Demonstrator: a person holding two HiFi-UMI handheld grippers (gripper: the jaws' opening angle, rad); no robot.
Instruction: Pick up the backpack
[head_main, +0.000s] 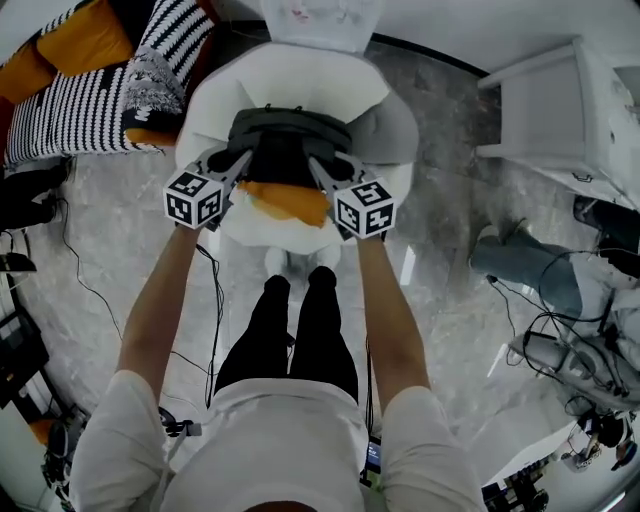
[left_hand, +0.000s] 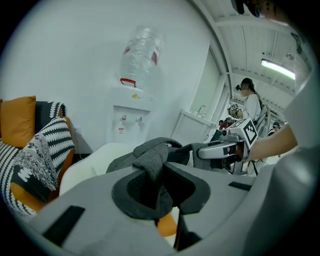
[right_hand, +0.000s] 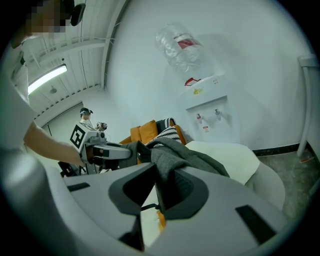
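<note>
Bag: the dark grey fabric backpack (head_main: 288, 135) hung between the two grippers, over the front of the white rounded armchair (head_main: 290, 75). An orange panel (head_main: 285, 200) and a white part below it sat under the grey top. These were probably the bag's body, though the head view was too steep to be sure. Whether the bag touched the seat could not be told. Its opening was not seen and its contents were hidden.

Grips: the left gripper (head_main: 245, 160) had its jaws clamped on a grey padded strap (left_hand: 152, 160) that rose out of the dark pads. The right gripper (head_main: 322, 165) was closed the same way on a second grey strap (right_hand: 167, 157). Each gripper view showed the other gripper across the bag.

Other container: a clear water bottle (left_hand: 142, 50) stood inverted on a white water dispenser (left_hand: 127, 120) against the wall behind the chair. Its fill level was unreadable.

Surroundings: orange cushions (head_main: 85, 40) and black-and-white striped pillows (head_main: 60, 125) lay left of the chair. A white cabinet (head_main: 560, 100) to the right was cut off by the frame edge, with cables (head_main: 545, 320) on the grey marbled floor (head_main: 440, 230). In both gripper views the jaw bodies hid the bag's lower part, leaving only a sliver of orange.
</note>
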